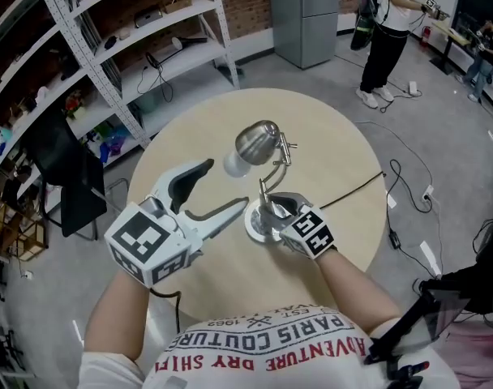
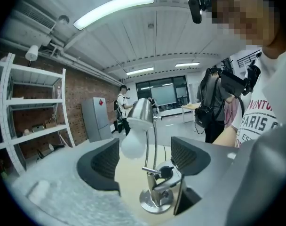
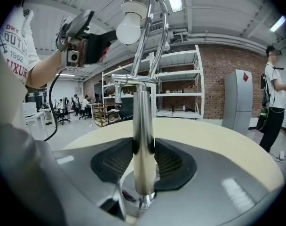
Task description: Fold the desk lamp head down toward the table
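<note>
The lamp (image 1: 263,181) stands mid-table (image 1: 332,140), head (image 1: 257,143) raised — not yet folded. The right gripper (image 3: 143,160) clamps its post (image 3: 143,121) near the base (image 1: 255,228); hold that firm. The left gripper (image 1: 224,186) — wide open, empty — should press the head down slowly, apparently about the joint (image 3: 131,79).

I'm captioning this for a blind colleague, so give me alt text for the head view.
Seen from above, the right gripper clamps the post of a chrome desk lamp just above its base on a round table. The left gripper is open and empty beside the lamp, whose bulb points toward the picture's lower left.
</note>
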A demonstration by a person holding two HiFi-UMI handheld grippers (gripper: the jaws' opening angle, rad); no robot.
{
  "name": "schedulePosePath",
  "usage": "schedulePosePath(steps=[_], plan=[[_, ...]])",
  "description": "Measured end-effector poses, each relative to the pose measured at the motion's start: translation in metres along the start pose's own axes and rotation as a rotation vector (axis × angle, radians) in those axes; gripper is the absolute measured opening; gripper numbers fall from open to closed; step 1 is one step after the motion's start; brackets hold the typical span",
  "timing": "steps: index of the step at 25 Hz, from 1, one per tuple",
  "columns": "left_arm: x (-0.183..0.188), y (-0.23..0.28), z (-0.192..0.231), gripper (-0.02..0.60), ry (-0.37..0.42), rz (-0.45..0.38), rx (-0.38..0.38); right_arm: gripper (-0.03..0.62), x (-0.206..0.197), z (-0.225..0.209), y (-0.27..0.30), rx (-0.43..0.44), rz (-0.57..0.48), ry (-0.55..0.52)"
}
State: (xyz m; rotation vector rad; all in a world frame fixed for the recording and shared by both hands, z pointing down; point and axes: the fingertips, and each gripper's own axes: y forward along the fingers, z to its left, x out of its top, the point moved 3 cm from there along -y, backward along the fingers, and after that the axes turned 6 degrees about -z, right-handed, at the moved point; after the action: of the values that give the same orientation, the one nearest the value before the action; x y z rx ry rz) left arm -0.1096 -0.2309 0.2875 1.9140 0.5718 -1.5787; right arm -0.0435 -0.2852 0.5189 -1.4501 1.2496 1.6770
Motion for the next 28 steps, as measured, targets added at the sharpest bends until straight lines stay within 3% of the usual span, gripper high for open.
schedulePosePath(steps=[7,17,28], plan=[[0.035,0.028,0.009,0.356,0.067,-0.019,-0.027,0.146,0.0,0.006,0.0,0.013,0.011,0.012],[0.032,0.057,0.012,0.342,0.08,0.045,-0.088,0.146,0.001,0.001,-0.003,0.005,0.002,0.008],[0.026,0.061,0.013,0.316,0.04,0.042,-0.145,0.146,-0.005,0.002,0.001,0.022,0.0,0.024]])
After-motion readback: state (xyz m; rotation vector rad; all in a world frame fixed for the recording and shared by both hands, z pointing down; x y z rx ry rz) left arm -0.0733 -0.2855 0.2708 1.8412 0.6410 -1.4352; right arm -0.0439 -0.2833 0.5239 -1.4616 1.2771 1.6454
